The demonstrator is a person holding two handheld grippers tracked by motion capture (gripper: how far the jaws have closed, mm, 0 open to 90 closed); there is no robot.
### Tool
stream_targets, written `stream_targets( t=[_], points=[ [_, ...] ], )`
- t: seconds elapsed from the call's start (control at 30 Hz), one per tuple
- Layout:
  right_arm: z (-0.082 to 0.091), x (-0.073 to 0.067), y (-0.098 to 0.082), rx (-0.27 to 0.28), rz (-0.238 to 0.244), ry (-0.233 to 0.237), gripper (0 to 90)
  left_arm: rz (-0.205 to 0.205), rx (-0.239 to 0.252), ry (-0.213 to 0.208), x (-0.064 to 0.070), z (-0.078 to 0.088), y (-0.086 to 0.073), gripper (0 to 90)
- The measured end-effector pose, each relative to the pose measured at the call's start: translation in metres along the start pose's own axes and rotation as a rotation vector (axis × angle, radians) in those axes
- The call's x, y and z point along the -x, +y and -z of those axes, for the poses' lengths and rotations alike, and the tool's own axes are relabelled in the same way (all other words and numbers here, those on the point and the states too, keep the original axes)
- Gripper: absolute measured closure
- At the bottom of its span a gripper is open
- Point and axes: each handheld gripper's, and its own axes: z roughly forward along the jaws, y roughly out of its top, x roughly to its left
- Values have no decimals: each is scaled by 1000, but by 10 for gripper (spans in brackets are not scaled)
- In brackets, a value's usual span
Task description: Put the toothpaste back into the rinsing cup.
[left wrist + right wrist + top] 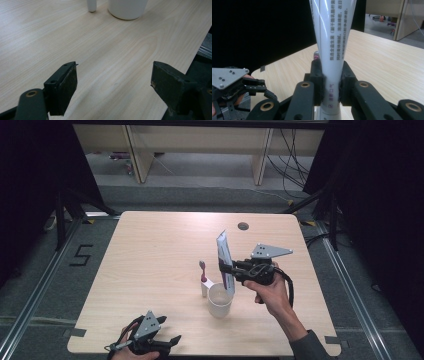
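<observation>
The left tool point(172, 340) rests at the near edge of the table point(150, 270), its jaws standing wide with nothing between them. Ahead of it, well apart, stand the white cup point(127, 8) and, just beside that, a toothbrush point(203, 280) upright on its base.

The right tool point(227, 268) is clamped on a toothpaste tube point(332, 50), gripping it low, near the cap end, with the flat crimped end pointing up. In the high view the tube point(225, 260) hangs just above the cup point(220, 300), leaning a little, its lower end at or near the rim on the tool's side.

The tube looks light and soft: the smooth plastic skin could slide between the pads, and a hard squeeze on the body would dent it or push paste toward the cap. The stiffer shoulder near the cap, where the pads point(318, 75) sit now, seems the safest place to hold it.
</observation>
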Motion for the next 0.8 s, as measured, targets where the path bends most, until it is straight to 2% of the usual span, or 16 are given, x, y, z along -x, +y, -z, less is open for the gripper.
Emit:
stream_targets(
  t=[0.03, 0.07, 0.17, 0.2, 0.27, 0.37, 0.43, 0.47, 0.53, 0.57, 0.6, 0.63, 0.7, 0.73, 0.8],
  points=[
    [-2, -1, -1, -8, -10, 9, 775, 2, 1, -1, 0, 0, 0, 208],
    [-3, -1, -2, -1, 7, 2, 775, 6, 2, -1, 0, 0, 0, 208],
    [-8, -2, -5, -11, -5, 10, 775, -2, 1, 0, 0, 0, 0, 207],
    [-9, -3, -6, -15, -23, 14, 775, -3, 6, -3, -1, 0, 0, 207],
    [-11, -2, -8, -7, 3, 2, 775, 14, 14, -4, 0, -1, 0, 207],
    [-13, -2, -11, -23, -14, 9, 775, -1, 7, -5, 0, 0, 0, 207],
    [-15, -1, -14, -26, -6, 10, 775, 4, 5, -3, 0, 0, 0, 207],
    [-15, -1, -15, -35, -11, -2, 775, -2, -1, -7, -1, 0, 1, 207],
    [-17, 0, -18, -35, -17, 11, 774, -20, -8, 3, -2, 1, 0, 207],
    [-17, -1, -19, -42, -31, 12, 774, -4, 9, -7, -1, 0, 0, 207],
    [-18, 1, -20, -45, -14, 8, 774, -3, -8, -11, -1, 1, 1, 207],
    [-19, 1, -21, -44, -21, 12, 774, -1, 2, 0, 0, 0, 0, 207],
    [-20, 0, -24, -49, -39, 16, 774, 7, 16, -8, 1, -1, 0, 207],
    [-20, 2, -24, -44, -2, 0, 774, 1, 13, -9, 0, -1, 0, 207],
    [-22, 2, -27, -52, -14, 11, 774, -1, 7, -2, 0, -1, 0, 207]
  ],
)
